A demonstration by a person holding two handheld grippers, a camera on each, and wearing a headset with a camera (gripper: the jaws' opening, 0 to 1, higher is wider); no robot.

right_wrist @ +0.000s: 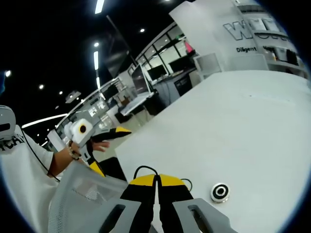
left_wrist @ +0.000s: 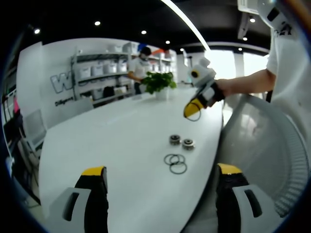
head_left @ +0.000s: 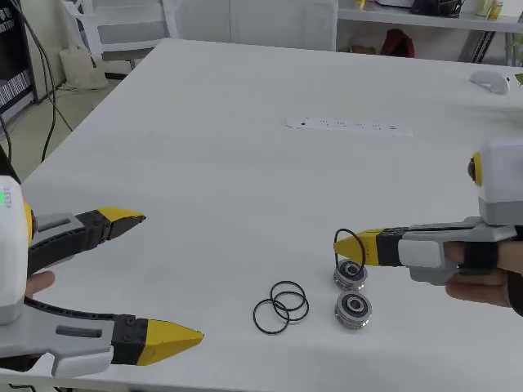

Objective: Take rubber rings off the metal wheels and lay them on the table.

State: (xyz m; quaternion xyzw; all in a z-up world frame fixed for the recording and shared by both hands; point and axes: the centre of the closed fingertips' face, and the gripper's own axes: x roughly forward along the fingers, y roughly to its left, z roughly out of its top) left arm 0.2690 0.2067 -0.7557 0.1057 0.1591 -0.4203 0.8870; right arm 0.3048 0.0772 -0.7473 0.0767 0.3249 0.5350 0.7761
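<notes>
Right gripper (head_left: 360,246): jaws shut, tips pressed together on a black rubber ring (head_left: 335,244), which hangs as a loose loop off the yellow tips. In the right gripper view the same loop (right_wrist: 145,168) arches just over the closed tips. The ring is clear of the table (head_left: 245,163) and of both wheels, so it appears to be already off. Directly beneath the tips sits the nearer metal wheel (head_left: 350,275), and the second wheel (head_left: 354,309) lies just beyond that, toward the person; the two are close together, lying flat. Further out from the claw, on its free side, a cluster of three rings (head_left: 282,305) lies flat on the table, overlapping one another, near the wheels but not touching them. Well beyond those, the left gripper (head_left: 152,276) hovers with jaws spread wide, holding nothing. Judgement: the step in hand is the carry-and-lay of the held ring. The next move calls for shifting the claw sideways off the wheels toward the laid rings, lowering until the loop rests on the surface, then parting the jaws. Risk: a limp ring may cling to a pad or drop onto a wheel if released too early. Whether either wheel carries a further ring cannot be told at this size.
</notes>
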